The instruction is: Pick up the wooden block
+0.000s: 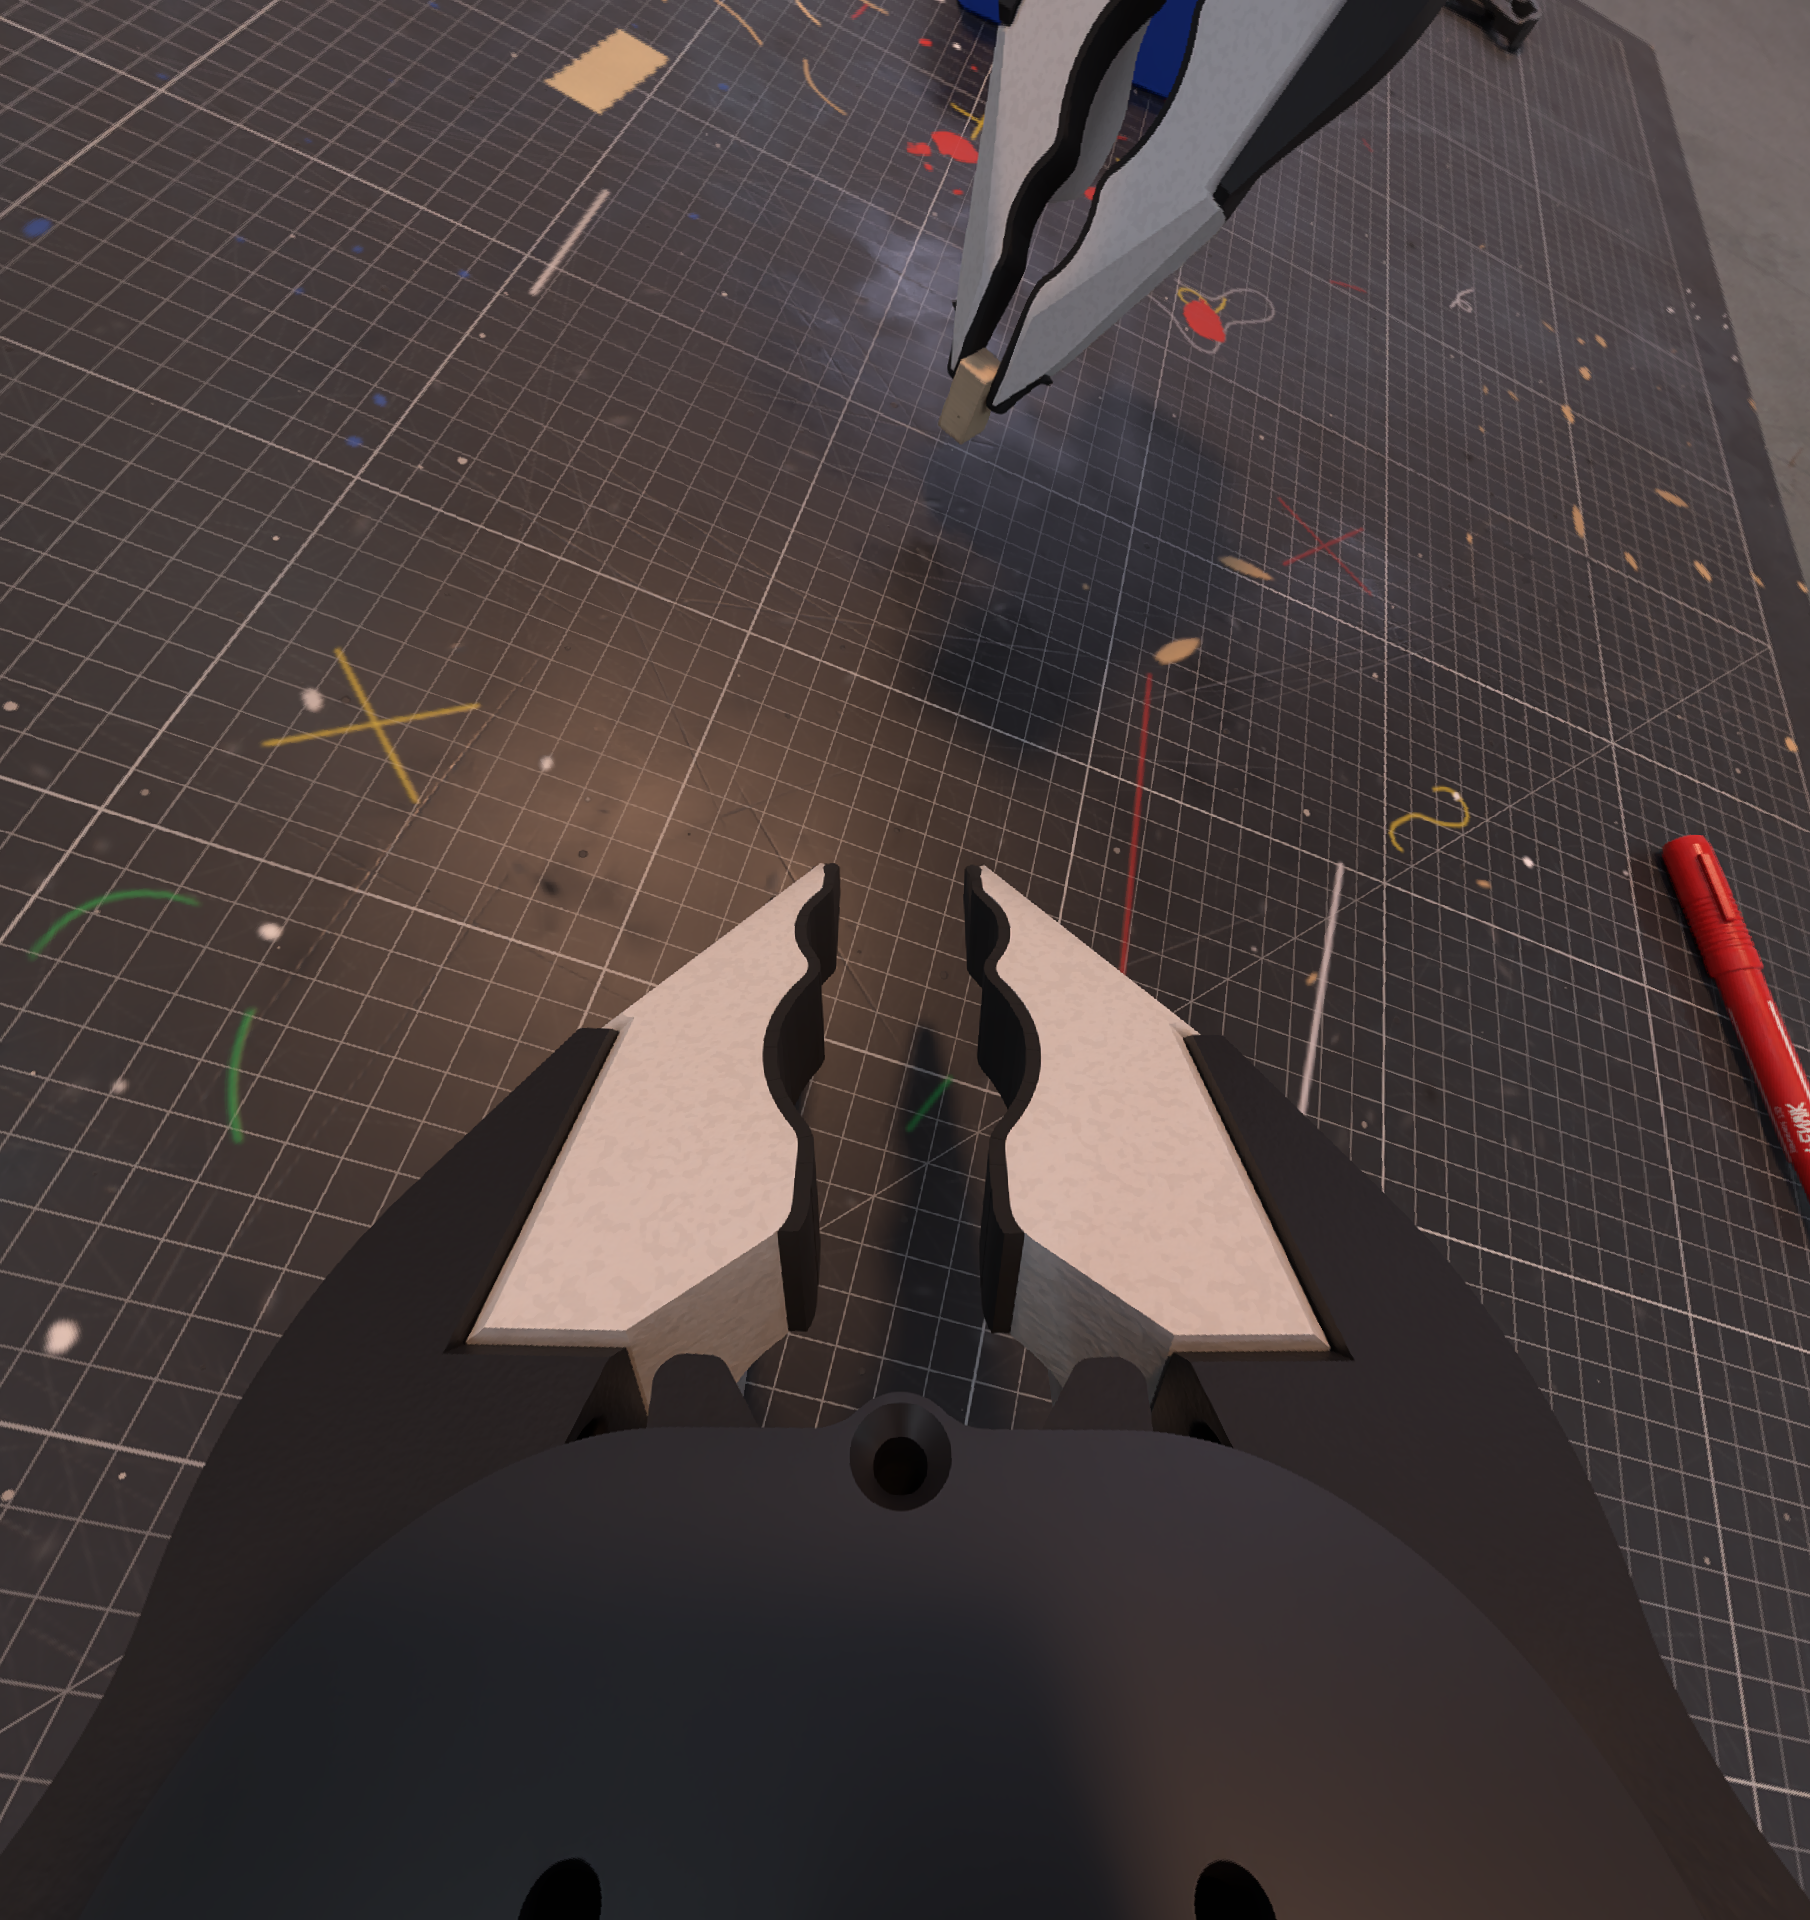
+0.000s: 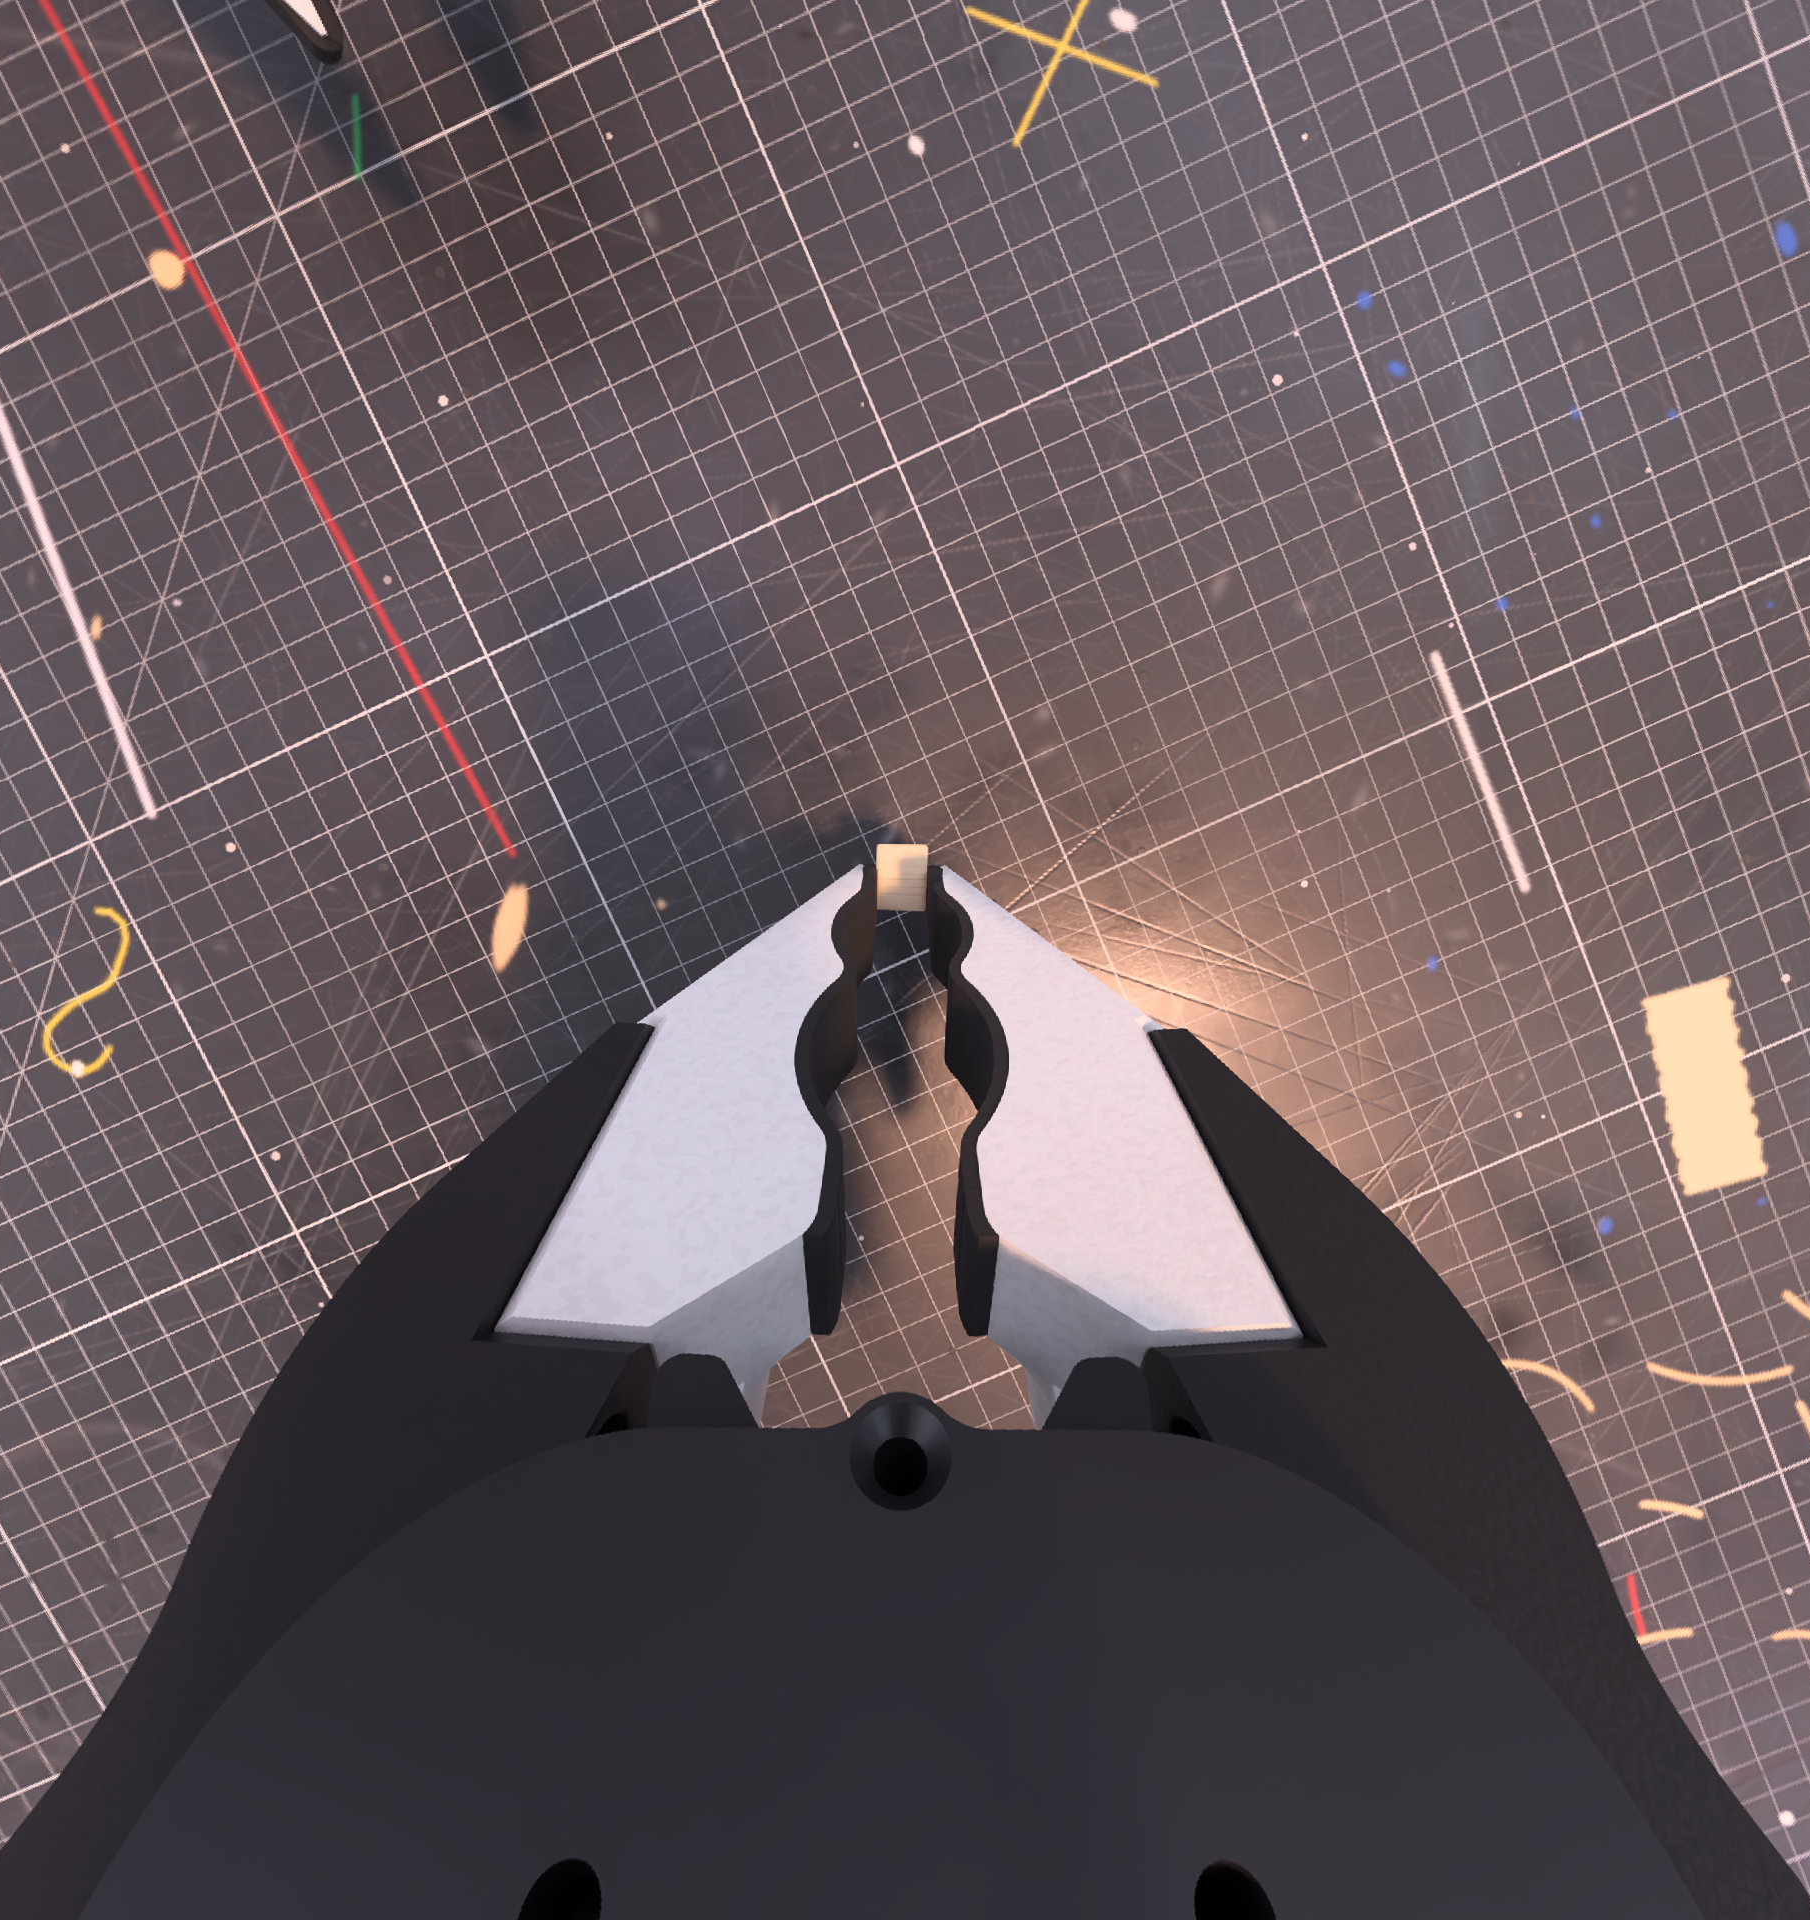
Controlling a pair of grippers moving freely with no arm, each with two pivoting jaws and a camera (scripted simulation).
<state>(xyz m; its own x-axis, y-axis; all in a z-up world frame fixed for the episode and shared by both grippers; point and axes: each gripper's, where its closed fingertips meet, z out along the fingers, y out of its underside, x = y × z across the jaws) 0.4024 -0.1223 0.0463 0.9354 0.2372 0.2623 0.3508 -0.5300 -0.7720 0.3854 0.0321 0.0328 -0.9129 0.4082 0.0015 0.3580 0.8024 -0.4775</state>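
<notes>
The right claw (image 2: 902, 883) is pinching the small wooden block (image 2: 901, 876) between its very tips. In the left wrist view, the same claw (image 1: 984, 390) points down from the top, and the block (image 1: 968, 395) sticks out below its tips. I cannot tell if the block touches the mat or hangs just above it.

The left claw (image 1: 901, 883) has its two fingers spread apart, with nothing between them. It is well apart from the block.

Under both claws lies a dark cutting mat (image 1: 465, 520) with a white grid on the worktop (image 1: 1794, 156). The mat is marked with paint spots, yellow crosses, red lines and green curves.

A red marker pen (image 1: 1758, 1039) lies on the mat near its right edge. It has white writing on its side. Something blue (image 1: 1161, 52) shows at the top, behind the right claw.
</notes>
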